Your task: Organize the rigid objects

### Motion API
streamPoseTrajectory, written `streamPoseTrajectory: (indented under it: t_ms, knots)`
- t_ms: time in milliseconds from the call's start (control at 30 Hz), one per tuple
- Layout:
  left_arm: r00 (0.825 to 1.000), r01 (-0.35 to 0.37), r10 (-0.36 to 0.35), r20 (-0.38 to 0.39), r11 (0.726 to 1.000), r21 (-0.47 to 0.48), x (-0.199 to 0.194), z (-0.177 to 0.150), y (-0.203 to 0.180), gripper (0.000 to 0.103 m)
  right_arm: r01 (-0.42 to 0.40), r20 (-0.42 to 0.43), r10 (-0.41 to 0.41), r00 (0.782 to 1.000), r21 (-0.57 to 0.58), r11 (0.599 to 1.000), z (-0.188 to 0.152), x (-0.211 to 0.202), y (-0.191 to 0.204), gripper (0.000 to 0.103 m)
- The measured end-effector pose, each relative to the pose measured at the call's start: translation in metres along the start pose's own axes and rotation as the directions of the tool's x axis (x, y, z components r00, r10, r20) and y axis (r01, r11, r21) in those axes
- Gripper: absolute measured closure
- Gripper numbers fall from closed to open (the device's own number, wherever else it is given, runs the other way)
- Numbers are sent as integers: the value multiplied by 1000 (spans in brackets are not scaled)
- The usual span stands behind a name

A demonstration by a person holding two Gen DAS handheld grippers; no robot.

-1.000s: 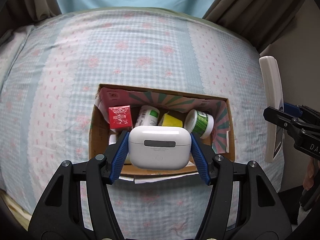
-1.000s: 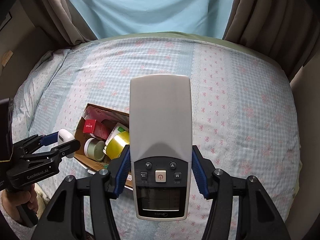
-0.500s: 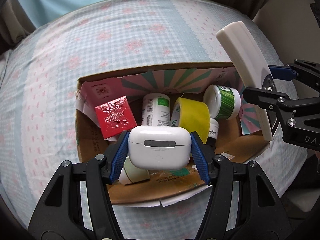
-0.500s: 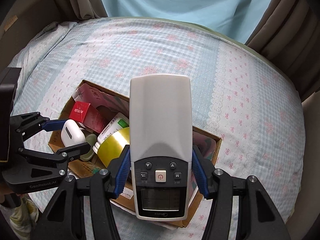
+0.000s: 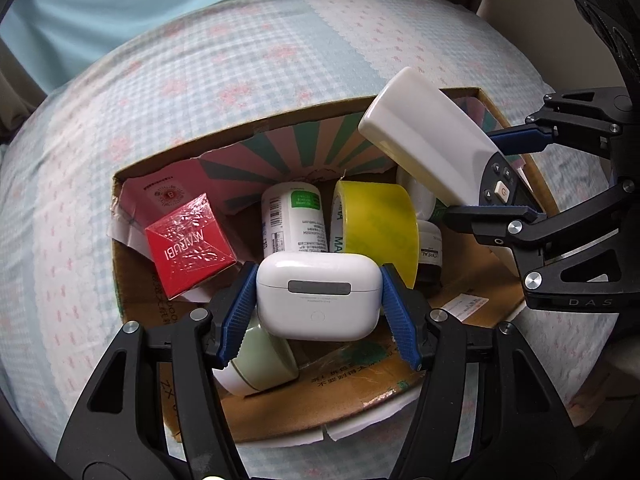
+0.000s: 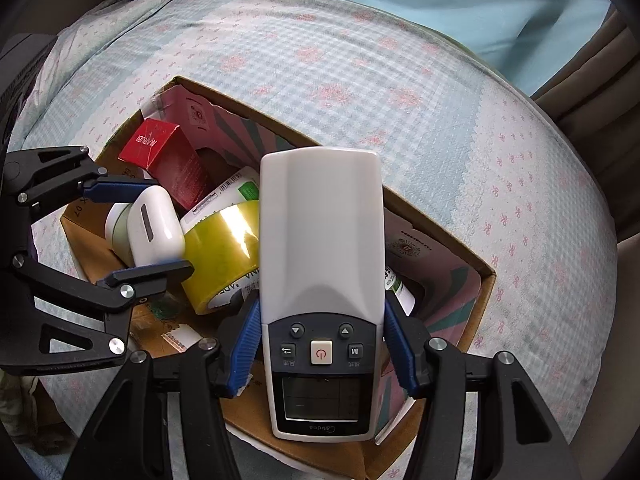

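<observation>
Bed, one box, two grippers

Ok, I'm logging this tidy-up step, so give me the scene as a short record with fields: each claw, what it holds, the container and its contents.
left claw: shut on white earbud case, over the box
right claw: shut on white remote control, over the box
container: open cardboard box on bedspread
contents: red carton, white bottle, yellow tape roll, pale green jar
released yet: neither item
</observation>
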State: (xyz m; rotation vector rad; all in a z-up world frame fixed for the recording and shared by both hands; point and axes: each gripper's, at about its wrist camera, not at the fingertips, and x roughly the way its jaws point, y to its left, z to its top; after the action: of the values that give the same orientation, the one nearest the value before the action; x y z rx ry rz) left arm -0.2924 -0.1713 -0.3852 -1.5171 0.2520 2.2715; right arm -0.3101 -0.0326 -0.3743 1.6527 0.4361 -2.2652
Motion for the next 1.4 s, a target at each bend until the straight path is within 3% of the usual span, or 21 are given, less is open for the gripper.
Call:
streamPoseTrajectory:
  t_ms: [67, 100, 167, 233, 267, 300, 333, 567, 967, 1300, 1400]
  knots:
    - [1000, 16, -16, 7, 1000, -4, -2, -1, 2, 39, -3, -3, 3, 1000, -1, 1000, 1, 1, 0, 50]
    - [999, 40, -40, 12, 999, -6, -4, -1, 3, 21, -5, -7, 5, 1000, 3, 1000, 2, 2, -1, 50]
    - [998, 63, -62, 27, 998, -5, -10, -3, 2, 0, -18, -30, 19, 999, 20, 1000, 2, 4, -3, 50]
    - [997, 65, -66, 38, 998, 15, -18, -5, 0, 0, -56, -58, 59, 997, 46, 997, 2, 5, -8, 44]
    - [997, 60, -60, 40, 998, 22, -21, -6, 0, 0, -80, -55, 83, 995, 61, 995, 1, 3, -11, 21]
    - [998, 52, -53, 38, 998, 25, -24, -8, 0, 0, -86, -39, 90, 995, 80, 993, 0, -1, -14, 7]
    - [998, 55, -55, 33, 998, 23, -26, -9, 0, 0, -82, -8, 83, 997, 97, 992, -1, -8, -17, 0]
    - [999, 48, -47, 23, 998, -36, -39, -20, 9, 0, -91, 57, 81, 995, 219, 971, -3, -34, -30, 0]
    - [999, 15, -11, 51, 996, -82, -77, -19, 10, 0, -92, 91, 73, 993, 226, 970, -12, -62, -30, 0]
    - [991, -30, 46, 125, 992, -123, -156, -11, -19, 0, -97, 169, 62, 984, 209, 973, -32, -136, -26, 0]
    - [982, -68, 93, 163, 985, -156, -191, -8, -35, 0, -107, 208, 60, 976, 222, 969, -45, -170, -28, 0]
